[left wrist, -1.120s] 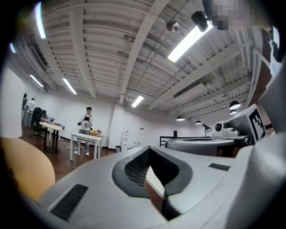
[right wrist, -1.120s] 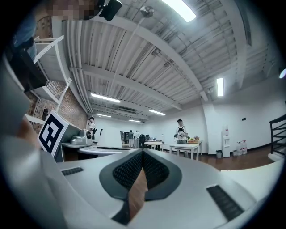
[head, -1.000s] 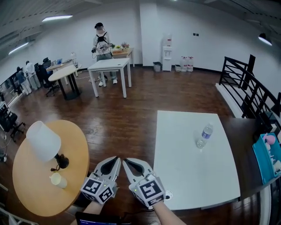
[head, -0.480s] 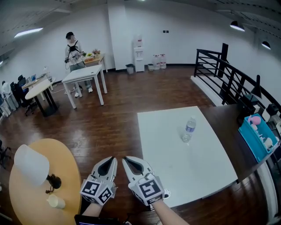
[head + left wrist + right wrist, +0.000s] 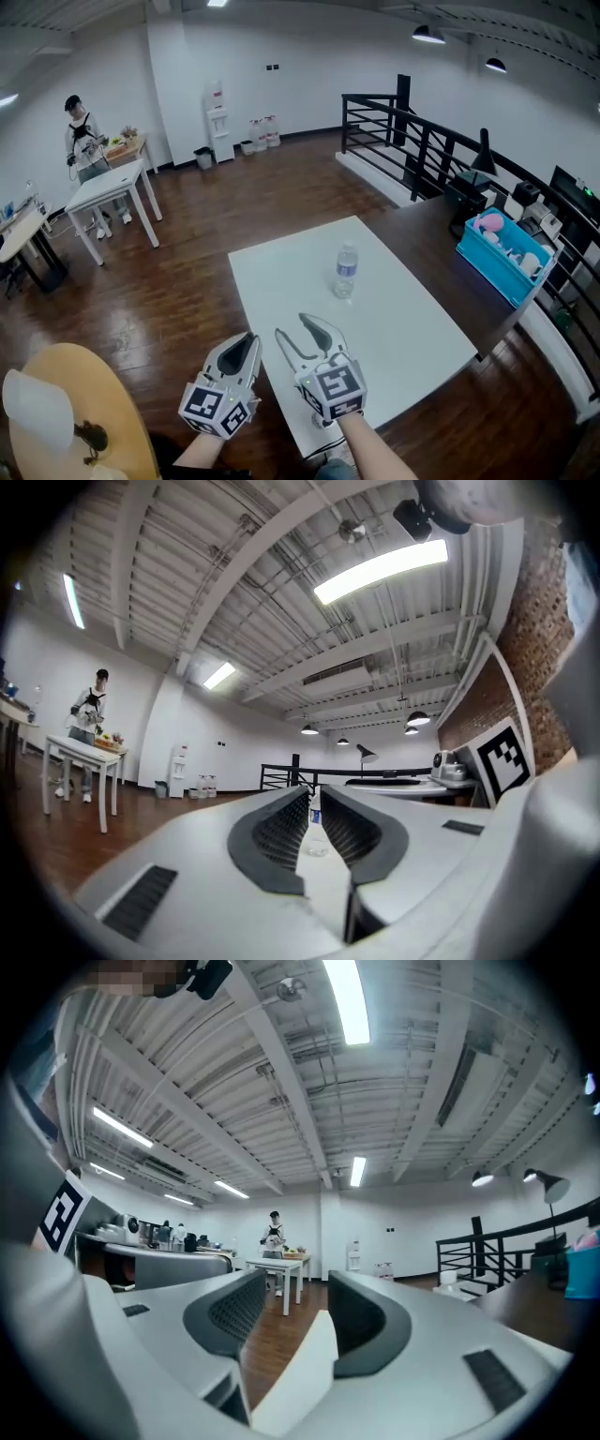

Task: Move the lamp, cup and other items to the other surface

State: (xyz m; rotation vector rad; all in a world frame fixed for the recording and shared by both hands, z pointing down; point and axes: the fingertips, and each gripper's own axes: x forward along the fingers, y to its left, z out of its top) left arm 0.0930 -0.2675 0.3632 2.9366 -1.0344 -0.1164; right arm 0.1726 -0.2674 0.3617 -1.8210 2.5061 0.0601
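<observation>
A white-shaded lamp (image 5: 36, 422) stands on the round wooden table (image 5: 105, 394) at the lower left; the cup is out of view. A clear water bottle (image 5: 346, 270) stands upright on the white table (image 5: 412, 337) ahead. Both grippers hover over that table's near corner, well short of the bottle. My left gripper (image 5: 247, 339) looks shut and empty; in the left gripper view the bottle (image 5: 315, 822) shows far off beyond its tips (image 5: 314, 799). The jaws of my right gripper (image 5: 298, 328) are opening, with nothing between them (image 5: 297, 1279).
A dark counter with a blue bin (image 5: 506, 253) and a black railing (image 5: 422, 141) lie to the right. A person (image 5: 82, 141) stands at a small white table (image 5: 108, 192) far left. Wooden floor (image 5: 187, 281) lies between the two tables.
The view has swung right: the lamp and round table slid to the lower-left corner, the white table and bottle came to the centre. My right gripper's jaws have parted.
</observation>
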